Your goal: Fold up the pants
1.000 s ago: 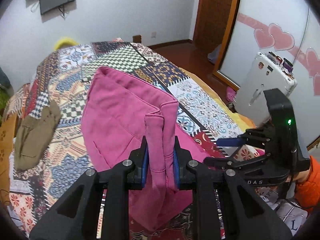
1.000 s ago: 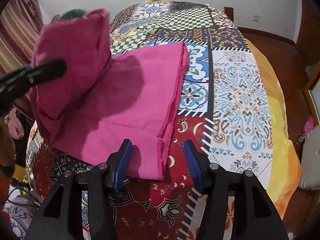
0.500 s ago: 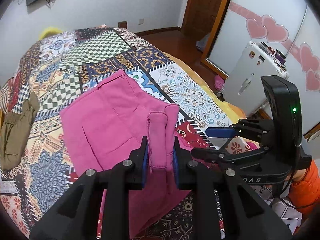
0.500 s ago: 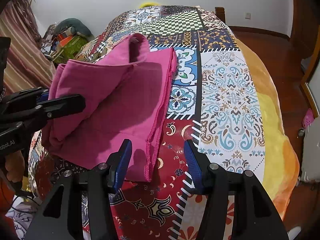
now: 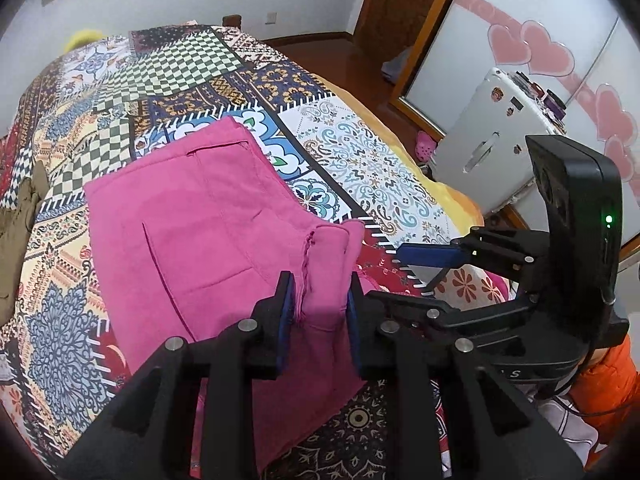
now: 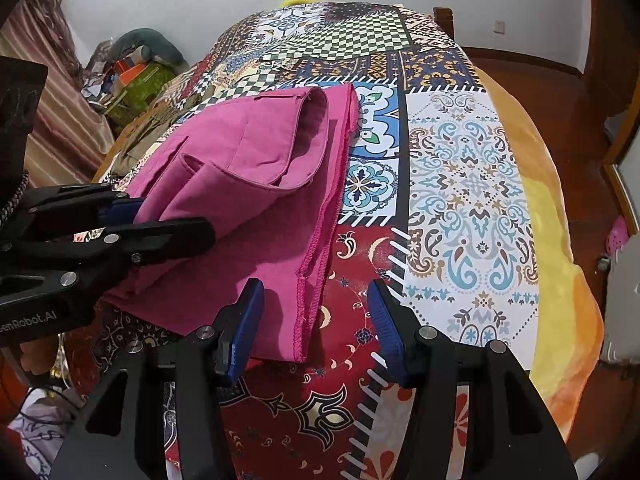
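A: The left gripper (image 5: 320, 300) is clamped on a bunched edge of the pink pants (image 5: 208, 232), its blue pads (image 5: 289, 304) pressing the cloth from both sides. From the right wrist camera the same gripper (image 6: 160, 220) comes in from the left and holds that fold just above the rest of the cloth.

B: And where do the pants lie?

A: On the patchwork bedspread (image 5: 172, 68), near the foot of the bed. They lie doubled over, the top layer showing a pocket seam, the gripped corner raised above the flat part. In the right wrist view the pants (image 6: 260, 184) have an upper layer that curls open like a pouch at the far end, while the stitched hem runs down toward the camera.

B: What sits to the left of them?

A: A brown garment (image 5: 16, 232) at the bedspread's left edge, well apart from the pants.

B: And the right gripper?

A: The right gripper (image 6: 316, 320) is spread wide and holds nothing. Its left pad (image 6: 248, 320) hovers over the near corner of the pants, and its right pad is over the red patch of the bedspread (image 6: 472, 184). In the left wrist view it (image 5: 416, 268) sits just right of the gripped fold.

B: Anything further right?

A: A white suitcase (image 5: 492, 140) stands on the floor by a mirror with pink hearts (image 5: 532, 44).
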A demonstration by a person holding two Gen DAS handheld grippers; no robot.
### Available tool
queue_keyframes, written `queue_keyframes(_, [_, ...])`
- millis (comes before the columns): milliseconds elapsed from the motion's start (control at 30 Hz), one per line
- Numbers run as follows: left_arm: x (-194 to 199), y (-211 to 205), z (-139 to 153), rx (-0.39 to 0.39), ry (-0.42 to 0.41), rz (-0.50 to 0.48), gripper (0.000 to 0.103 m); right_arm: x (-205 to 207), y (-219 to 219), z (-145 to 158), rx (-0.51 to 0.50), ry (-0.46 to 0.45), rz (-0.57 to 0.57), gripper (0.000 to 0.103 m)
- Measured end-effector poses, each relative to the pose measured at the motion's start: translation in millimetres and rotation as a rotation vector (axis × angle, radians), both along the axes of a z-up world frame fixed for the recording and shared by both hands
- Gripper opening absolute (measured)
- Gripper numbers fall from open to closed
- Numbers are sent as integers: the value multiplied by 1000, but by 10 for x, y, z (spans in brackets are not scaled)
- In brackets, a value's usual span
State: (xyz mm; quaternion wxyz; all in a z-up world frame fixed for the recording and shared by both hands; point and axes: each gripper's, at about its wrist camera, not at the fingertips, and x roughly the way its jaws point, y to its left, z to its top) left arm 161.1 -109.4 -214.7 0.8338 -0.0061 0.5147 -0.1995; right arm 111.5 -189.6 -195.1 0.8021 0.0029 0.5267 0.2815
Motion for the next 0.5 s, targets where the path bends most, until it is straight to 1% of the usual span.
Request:
queue_keyframes(133, [-3,-21,-11,-33,20,-9,36,-15,7,-20,-3,12,6,51])
queue_keyframes(300, [-27,-78,11,-19,12,-18,36,-47,46,-40,-21,14,23,51])
queue_keyframes(400, [-47,-80,53,-33,13,-21,36,-38,30,-27,-16,15,21,51])
queue_keyframes(500, [-87,-69,129,-41,-6,-26,37,-36,22,-29,-14,16,21,51])
